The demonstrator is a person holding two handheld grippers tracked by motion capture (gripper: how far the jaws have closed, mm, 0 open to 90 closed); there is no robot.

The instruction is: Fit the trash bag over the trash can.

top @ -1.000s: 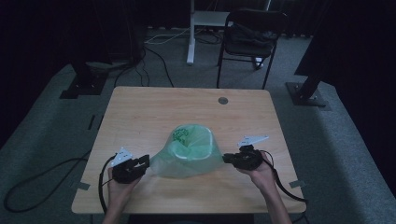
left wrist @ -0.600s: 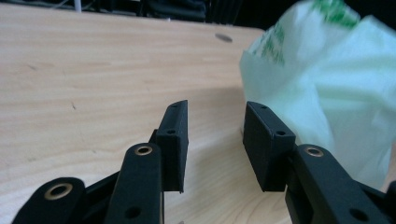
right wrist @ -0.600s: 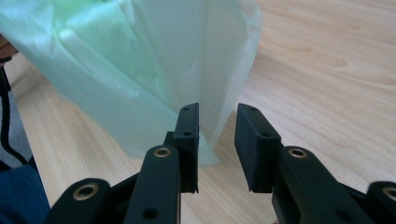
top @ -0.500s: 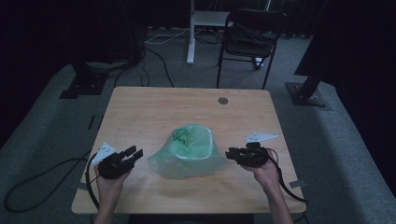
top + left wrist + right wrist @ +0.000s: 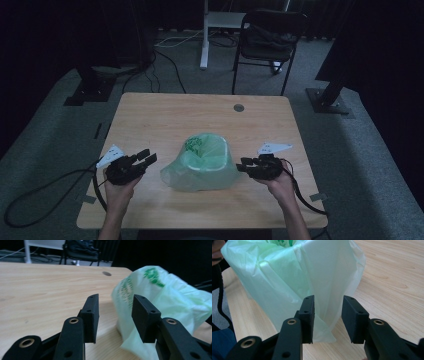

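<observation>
A pale green plastic bag (image 5: 202, 162) with green print stands puffed up on the wooden table (image 5: 165, 120), its mouth open upward. My left gripper (image 5: 148, 157) lies to the bag's left, open, a short gap away from it; in the left gripper view the bag (image 5: 160, 300) rises just past the jaws and my left gripper (image 5: 115, 315) holds nothing. My right gripper (image 5: 241, 165) sits at the bag's right side, open. In the right gripper view the bag's lower folds (image 5: 312, 285) hang right in front of my right gripper (image 5: 327, 317), not pinched.
A small dark round disc (image 5: 238, 107) lies near the table's far edge. Beyond the table stand a black chair (image 5: 267, 40), a white post (image 5: 204, 35) and black stand bases (image 5: 327, 100). Cables trail over the grey carpet at the left.
Both grippers have let go of the bag and drawn outward, the left one farther to the left. The bag has settled and stands on its own.
</observation>
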